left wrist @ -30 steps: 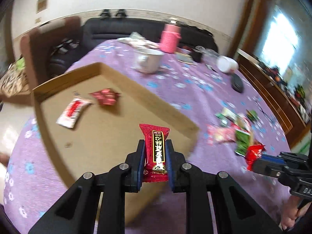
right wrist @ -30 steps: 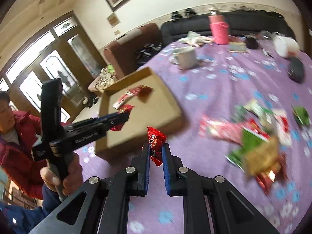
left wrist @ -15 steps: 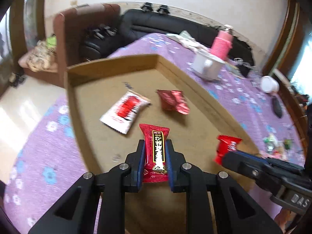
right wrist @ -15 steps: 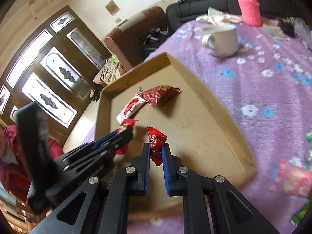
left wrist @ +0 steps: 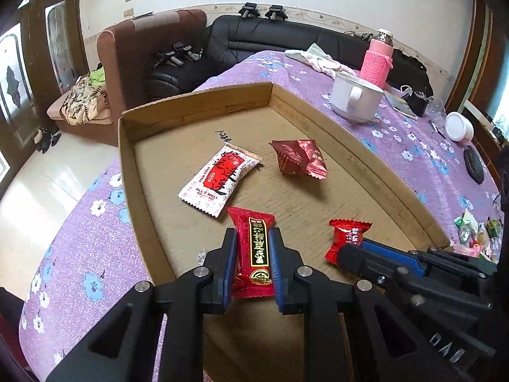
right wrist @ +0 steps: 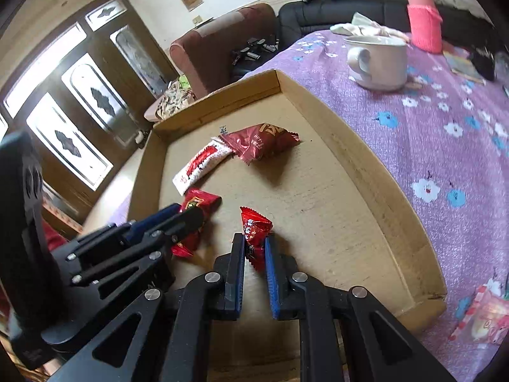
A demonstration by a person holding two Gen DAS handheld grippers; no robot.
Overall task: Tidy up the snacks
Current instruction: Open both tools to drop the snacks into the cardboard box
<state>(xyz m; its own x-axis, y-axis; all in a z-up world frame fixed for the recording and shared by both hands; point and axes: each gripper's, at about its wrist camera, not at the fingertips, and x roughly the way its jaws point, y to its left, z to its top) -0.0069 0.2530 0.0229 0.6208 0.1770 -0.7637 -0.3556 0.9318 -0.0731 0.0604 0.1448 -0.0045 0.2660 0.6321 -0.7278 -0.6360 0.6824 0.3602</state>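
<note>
A shallow cardboard tray [left wrist: 197, 111] [right wrist: 366, 165] lies on the purple flowered tablecloth. My left gripper [left wrist: 253, 238] is shut on a red snack bar [left wrist: 254, 248] with a black and gold label, low over the tray's near end. Just to its right, my right gripper [right wrist: 254, 245] is shut on a small red wrapped candy [right wrist: 254, 227] [left wrist: 348, 238], also low over the tray floor. In the right wrist view the left gripper [right wrist: 178, 219] holds the bar [right wrist: 200, 202]. A white and red packet [left wrist: 219, 178] [right wrist: 200, 164] and a dark red foil packet [left wrist: 300, 157] [right wrist: 257, 143] lie in the tray.
A white mug [left wrist: 354, 100] [right wrist: 378, 62] and a pink bottle [left wrist: 377, 67] [right wrist: 424, 25] stand beyond the tray's far corner. Several loose snacks [left wrist: 474, 235] [right wrist: 483, 315] lie on the cloth right of the tray. A black sofa and a brown armchair stand behind the table.
Both grippers moved in over the tray and sank toward its floor, each keeping its snack. The right one came across from the loose snack pile. The last half second shows little motion.
</note>
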